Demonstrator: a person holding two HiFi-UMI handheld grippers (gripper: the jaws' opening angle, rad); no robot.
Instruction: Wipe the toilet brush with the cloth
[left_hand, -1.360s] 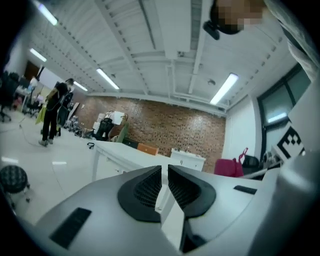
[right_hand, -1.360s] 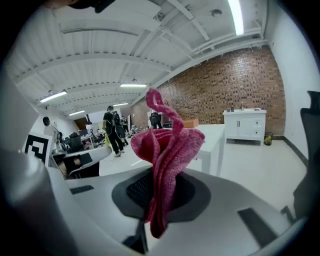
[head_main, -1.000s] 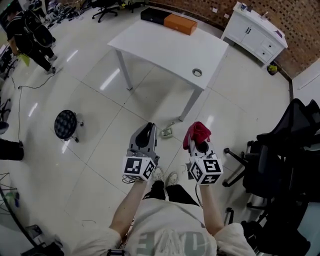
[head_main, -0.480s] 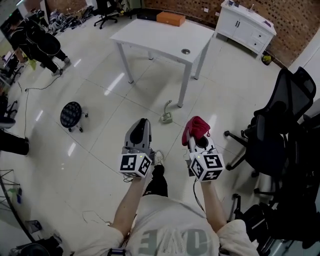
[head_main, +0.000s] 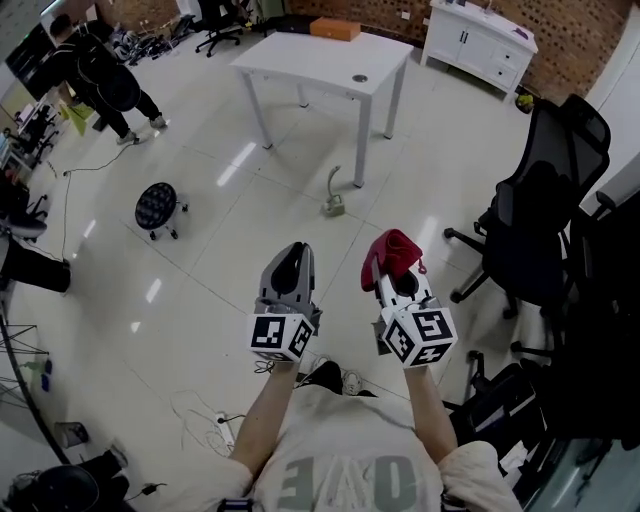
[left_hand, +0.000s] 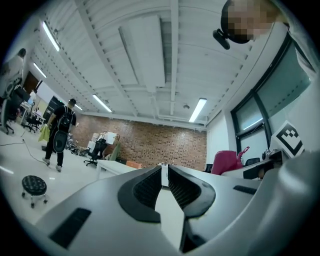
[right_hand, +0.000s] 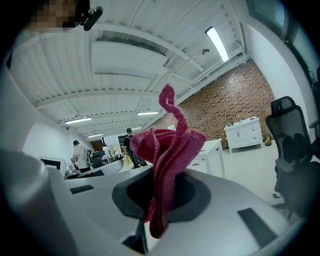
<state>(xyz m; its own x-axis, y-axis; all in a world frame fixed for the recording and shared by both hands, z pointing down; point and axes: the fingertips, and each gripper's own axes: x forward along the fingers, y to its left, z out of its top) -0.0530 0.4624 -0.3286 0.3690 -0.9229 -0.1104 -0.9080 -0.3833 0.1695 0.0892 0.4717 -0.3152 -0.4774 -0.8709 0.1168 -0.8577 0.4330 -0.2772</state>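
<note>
Glossy tiled office floor (head_main: 200, 215), white table (head_main: 320, 55) ahead; a pale toilet brush (head_main: 333, 193) stands beside its near leg. The right gripper (head_main: 395, 268) pinches a crumpled red cloth (head_main: 392, 250); the left gripper (head_main: 290, 268) is nearly closed, empty. Risk: the loosely bunched cloth slipping free.

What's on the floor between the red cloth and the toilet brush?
Nothing. Only bare, shiny floor tiles lie between the red cloth and the toilet brush. The head view shows that stretch.

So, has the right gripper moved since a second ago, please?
Yes: the right gripper, holding the red cloth, has backed away from the white table.
</note>
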